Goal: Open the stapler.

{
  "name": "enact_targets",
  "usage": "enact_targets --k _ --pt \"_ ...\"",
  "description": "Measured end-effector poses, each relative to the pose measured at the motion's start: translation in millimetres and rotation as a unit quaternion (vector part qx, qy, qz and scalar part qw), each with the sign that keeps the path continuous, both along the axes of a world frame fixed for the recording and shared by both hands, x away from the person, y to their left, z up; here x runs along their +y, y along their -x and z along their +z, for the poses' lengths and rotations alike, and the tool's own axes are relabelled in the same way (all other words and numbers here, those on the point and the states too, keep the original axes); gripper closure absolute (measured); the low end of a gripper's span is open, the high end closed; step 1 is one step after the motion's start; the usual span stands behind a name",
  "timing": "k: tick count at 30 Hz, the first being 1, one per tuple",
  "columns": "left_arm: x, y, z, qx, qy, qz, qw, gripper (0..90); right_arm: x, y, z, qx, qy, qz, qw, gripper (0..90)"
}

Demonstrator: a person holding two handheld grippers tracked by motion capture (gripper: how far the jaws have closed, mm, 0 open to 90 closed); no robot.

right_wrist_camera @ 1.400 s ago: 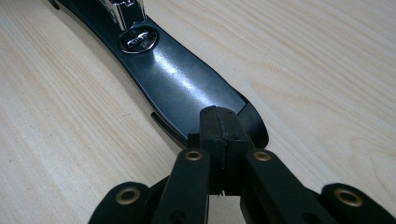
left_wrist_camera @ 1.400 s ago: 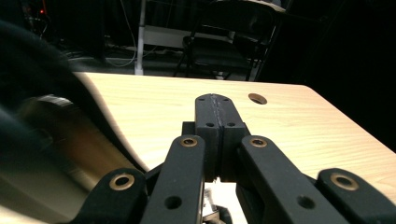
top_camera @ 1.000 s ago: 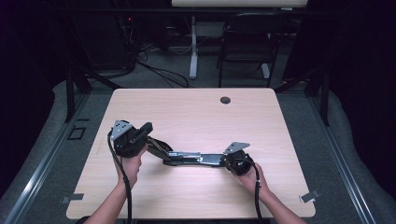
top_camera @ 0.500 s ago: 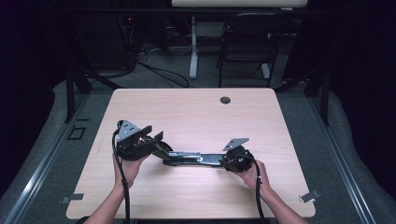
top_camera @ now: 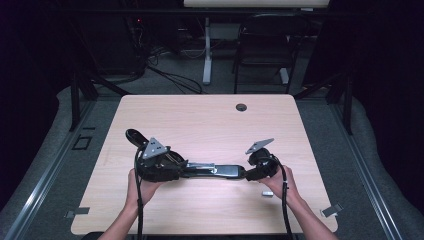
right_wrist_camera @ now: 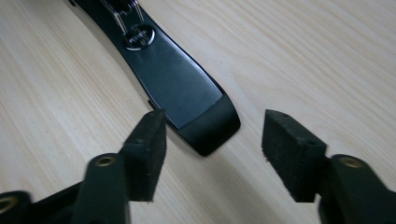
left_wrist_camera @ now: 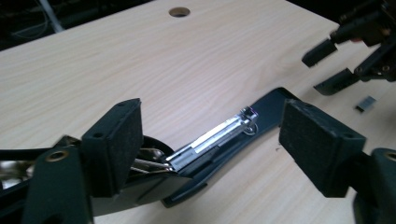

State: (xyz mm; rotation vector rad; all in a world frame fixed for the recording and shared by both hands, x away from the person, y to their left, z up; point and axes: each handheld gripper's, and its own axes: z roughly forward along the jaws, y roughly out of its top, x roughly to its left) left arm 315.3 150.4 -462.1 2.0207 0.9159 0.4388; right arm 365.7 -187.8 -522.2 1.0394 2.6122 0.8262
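Note:
A black stapler (top_camera: 215, 171) lies swung open flat on the wooden table (top_camera: 200, 120), with its metal staple channel (left_wrist_camera: 219, 135) exposed. My left gripper (top_camera: 175, 167) sits at the stapler's left, hinged end. Its jaws stand open on either side of the stapler (left_wrist_camera: 261, 109) in the left gripper view. My right gripper (top_camera: 247, 174) is at the other end, open, with the stapler's flat black tip (right_wrist_camera: 187, 88) reaching into the gap between its pads. The right gripper (left_wrist_camera: 336, 65) also appears far off in the left gripper view.
A small strip of staples (top_camera: 266, 194) lies on the table by the right hand, seen again as a grey block (left_wrist_camera: 366, 103). A round cable hole (top_camera: 241, 107) sits near the table's far edge. A chair and cables stand beyond the table.
My left gripper has moved right and down along the stapler's hinged end. The right gripper has stayed at the stapler's tip.

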Motion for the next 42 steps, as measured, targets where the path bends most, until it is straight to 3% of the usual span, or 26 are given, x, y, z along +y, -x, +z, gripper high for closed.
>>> enact_targets --k 6,8,10,13,15,17,21,24,28,31,33,38,42 --pt "-3.1 3.6 -5.1 0.023 -0.015 -0.022 0.9994 14.6 -5.5 -1.0 2.2 0.025 0.010 0.005 0.9996 25.8" --pt "-6.9 5.9 -10.0 0.042 -0.039 -0.034 0.9978 9.3 -7.9 -0.4 2.3 0.024 0.010 0.006 0.9996 26.3" --pt "-8.0 7.2 -11.8 0.044 -0.043 -0.033 0.9976 5.4 -10.3 1.0 2.9 0.011 0.008 0.009 0.9999 26.6" --pt "-10.0 10.1 -19.3 0.065 -0.055 -0.046 0.9953 1.2 -14.7 1.8 5.9 0.013 0.002 0.014 0.9998 26.2" --pt "-10.3 10.5 -21.8 0.070 -0.060 -0.046 0.9947 0.3 -17.5 2.8 9.0 0.008 0.006 0.009 0.9999 20.1" --pt "-10.0 11.6 -24.4 0.071 -0.066 -0.039 0.9945 0.2 -19.4 2.2 13.7 0.026 0.024 0.002 0.9994 9.9" --pt "-8.6 15.0 -28.4 0.078 -0.074 -0.040 0.9934 0.2 -28.2 8.2 24.8 0.025 0.011 -0.011 0.9996 4.3" --pt "-6.0 15.2 -31.7 0.088 -0.072 -0.046 0.9925 0.1 -36.2 10.9 25.3 0.036 0.016 -0.018 0.9991 0.1" --pt "-3.0 11.9 -34.8 0.095 -0.055 -0.063 0.9919 0.0 -46.4 11.3 23.2 0.056 0.024 -0.017 0.9980 0.0" --pt "-3.3 10.6 -35.6 0.097 -0.065 -0.069 0.9908 0.0 -50.3 11.8 22.8 0.064 0.030 -0.015 0.9974 0.0" --pt "-3.7 10.6 -35.9 0.098 -0.064 -0.069 0.9907 0.0 -50.2 11.7 22.1 0.063 0.031 -0.015 0.9974 0.0" --pt "-3.7 12.7 -36.5 0.091 -0.072 -0.079 0.9901 0.0 -45.2 14.3 20.2 0.047 0.063 0.003 0.9969 0.5" --pt "-2.6 12.4 -36.0 0.087 -0.074 -0.074 0.9907 0.0 -45.4 23.4 22.4 0.032 0.064 0.018 0.9972 7.0"
